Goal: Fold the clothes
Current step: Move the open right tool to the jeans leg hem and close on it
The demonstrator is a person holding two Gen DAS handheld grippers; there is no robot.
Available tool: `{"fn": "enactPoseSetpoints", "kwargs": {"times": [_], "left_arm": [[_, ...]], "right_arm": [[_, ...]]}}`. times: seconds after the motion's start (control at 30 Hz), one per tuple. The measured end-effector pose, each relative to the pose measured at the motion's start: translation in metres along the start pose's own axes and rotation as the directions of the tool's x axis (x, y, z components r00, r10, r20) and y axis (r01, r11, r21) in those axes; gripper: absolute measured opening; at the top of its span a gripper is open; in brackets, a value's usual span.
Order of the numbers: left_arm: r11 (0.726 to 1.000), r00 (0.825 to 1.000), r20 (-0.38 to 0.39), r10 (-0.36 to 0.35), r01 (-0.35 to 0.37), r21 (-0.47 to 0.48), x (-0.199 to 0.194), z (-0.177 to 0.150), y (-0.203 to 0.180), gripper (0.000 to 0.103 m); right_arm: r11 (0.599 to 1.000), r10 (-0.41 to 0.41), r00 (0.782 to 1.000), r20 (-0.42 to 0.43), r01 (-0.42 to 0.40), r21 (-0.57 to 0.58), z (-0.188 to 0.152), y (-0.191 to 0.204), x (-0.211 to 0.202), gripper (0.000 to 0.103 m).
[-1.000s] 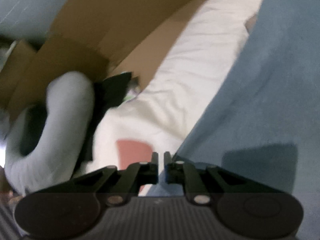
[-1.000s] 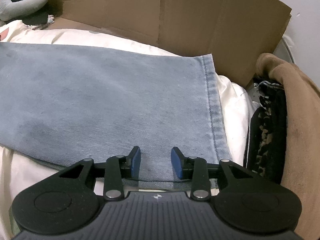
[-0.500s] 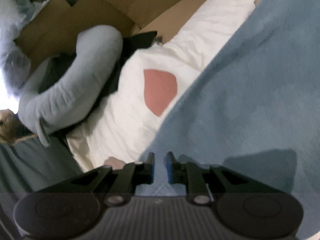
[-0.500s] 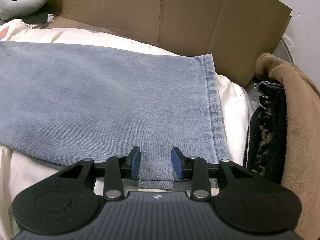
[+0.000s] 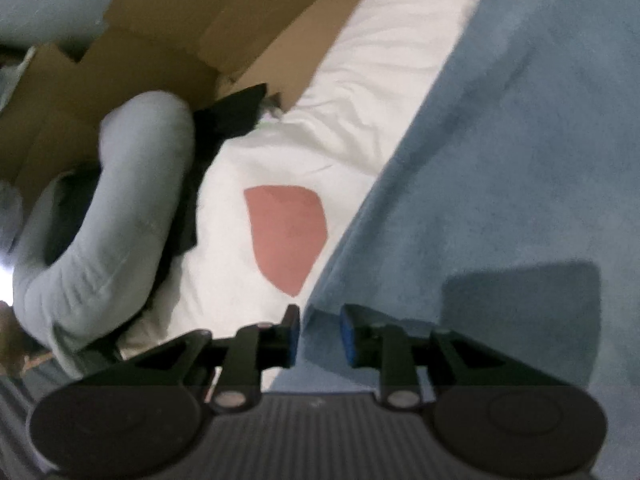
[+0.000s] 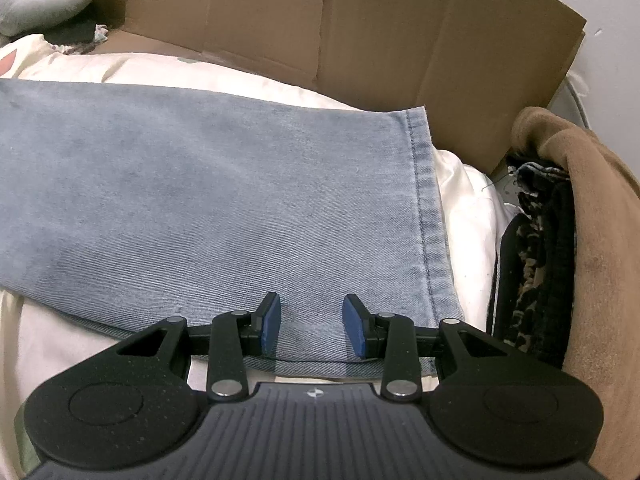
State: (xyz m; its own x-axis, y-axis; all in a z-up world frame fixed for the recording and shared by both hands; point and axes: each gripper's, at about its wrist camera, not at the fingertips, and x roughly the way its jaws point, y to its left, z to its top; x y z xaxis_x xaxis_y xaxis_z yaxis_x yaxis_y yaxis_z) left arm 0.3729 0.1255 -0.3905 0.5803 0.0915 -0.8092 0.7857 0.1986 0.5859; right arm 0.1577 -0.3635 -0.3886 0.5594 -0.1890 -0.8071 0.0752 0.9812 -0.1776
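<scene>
Light blue jeans (image 6: 200, 184) lie flat on white bedding (image 6: 464, 200), with the hemmed leg end at the right. My right gripper (image 6: 311, 326) hovers open over the near edge of that leg end, and the denim lies flat under its blue pads. In the left wrist view the jeans (image 5: 500, 160) fill the right side. My left gripper (image 5: 320, 334) sits at their left edge with its jaws opening. The denim edge shows in the gap, and the pads do not press on it.
Cardboard walls (image 6: 360, 32) stand behind the bedding. A grey neck pillow (image 5: 120, 208) and dark cloth lie at the left, beside a pink patch (image 5: 286, 232) on the bedding. A brown garment (image 6: 592, 240) over dark patterned clothes (image 6: 536, 264) is piled at the right.
The left gripper's jaws have spread from almost shut to a clear gap, and its view has shifted along the jeans' left edge. The right gripper has kept still.
</scene>
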Motion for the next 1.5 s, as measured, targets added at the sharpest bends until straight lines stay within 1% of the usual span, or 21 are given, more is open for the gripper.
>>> {"fn": "enactPoseSetpoints", "kwargs": {"times": [0.13,0.2,0.3,0.33,0.37,0.4,0.5,0.67,0.77,0.87,0.93,1.0,1.1,1.13,1.23,1.3,1.37,1.43,1.5], "left_arm": [[0.998,1.0,-0.017,-0.01,0.011,0.065,0.006,0.006,-0.007,0.025],[0.997,0.999,-0.028,-0.016,0.018,0.075,0.009,0.009,-0.009,0.024],[0.995,1.0,-0.028,-0.013,0.016,0.097,0.01,0.008,-0.013,0.019],[0.994,1.0,-0.022,-0.003,0.006,0.111,0.009,0.007,-0.015,0.013],[0.992,1.0,-0.016,0.01,-0.008,0.123,0.008,0.007,-0.017,0.01],[0.992,1.0,-0.009,0.02,-0.019,0.127,0.006,0.006,-0.018,0.005],[0.992,0.999,0.016,0.047,-0.049,0.118,-0.001,0.003,-0.017,0.003],[0.989,0.993,0.05,0.106,-0.111,0.1,-0.005,0.003,-0.015,0.002],[0.99,0.993,0.048,0.111,-0.115,0.085,-0.003,0.005,-0.014,0.002],[0.994,0.996,0.028,0.085,-0.087,0.069,0.003,0.008,-0.013,0.002],[0.995,0.997,0.008,0.075,-0.075,0.068,0.01,0.01,-0.016,0.003],[0.994,0.996,-0.005,0.084,-0.084,0.069,0.016,0.013,-0.019,0.005],[0.997,0.996,-0.022,0.083,-0.083,-0.002,0.019,0.016,-0.014,0.007],[0.996,0.996,-0.024,0.083,-0.084,-0.026,0.018,0.016,-0.012,0.01],[0.993,0.995,-0.018,0.1,-0.101,-0.068,0.011,0.012,-0.01,0.013],[0.989,0.994,-0.022,0.111,-0.112,-0.095,0.005,0.01,-0.009,0.017],[0.983,0.993,-0.023,0.113,-0.115,-0.142,-0.001,0.008,-0.007,0.019],[0.976,0.994,-0.02,0.109,-0.11,-0.188,-0.009,0.006,-0.006,0.028],[0.968,0.995,-0.016,0.103,-0.103,-0.231,-0.017,0.004,-0.006,0.032]], "right_arm": [[1.0,0.004,1.0,0.002,-0.004,-0.002,0.0,-0.001,0.001,0.042],[1.0,0.006,1.0,0.002,-0.006,-0.001,0.0,-0.001,0.001,0.042],[1.0,0.009,1.0,0.004,-0.009,-0.001,0.0,-0.003,0.002,0.043],[1.0,0.01,1.0,0.004,-0.01,0.0,-0.001,-0.003,0.002,0.043],[1.0,0.01,1.0,0.005,-0.01,0.002,-0.001,-0.003,0.002,0.043],[1.0,0.01,1.0,0.005,-0.01,0.003,-0.001,-0.003,0.002,0.043],[1.0,0.008,1.0,0.006,-0.008,0.005,-0.002,-0.003,0.003,0.044],[1.0,0.007,1.0,0.004,-0.007,0.007,-0.002,-0.002,0.002,0.044],[1.0,0.004,1.0,0.004,-0.004,0.011,-0.002,-0.001,0.0,0.044],[1.0,0.001,1.0,0.003,-0.001,0.015,-0.002,0.0,-0.002,0.044],[1.0,-0.002,1.0,0.006,0.002,0.024,-0.003,0.0,-0.005,0.044],[0.999,-0.001,1.0,0.013,0.0,0.051,-0.005,-0.003,-0.011,0.044],[0.995,0.003,1.0,0.026,-0.005,0.096,-0.014,-0.006,-0.025,0.044],[0.994,0.004,1.0,0.031,-0.008,0.112,-0.017,-0.007,-0.029,0.044],[0.983,0.013,0.999,0.036,-0.02,0.181,-0.027,-0.013,-0.04,0.044],[0.972,0.02,0.999,0.032,-0.027,0.235,-0.032,-0.017,-0.043,0.045],[0.954,0.025,0.999,0.028,-0.033,0.297,-0.037,-0.023,-0.044,0.045],[0.932,0.018,0.999,0.043,-0.033,0.361,-0.038,-0.029,-0.047,0.045],[0.906,0.011,0.998,0.057,-0.034,0.422,-0.038,-0.035,-0.049,0.045]]}}
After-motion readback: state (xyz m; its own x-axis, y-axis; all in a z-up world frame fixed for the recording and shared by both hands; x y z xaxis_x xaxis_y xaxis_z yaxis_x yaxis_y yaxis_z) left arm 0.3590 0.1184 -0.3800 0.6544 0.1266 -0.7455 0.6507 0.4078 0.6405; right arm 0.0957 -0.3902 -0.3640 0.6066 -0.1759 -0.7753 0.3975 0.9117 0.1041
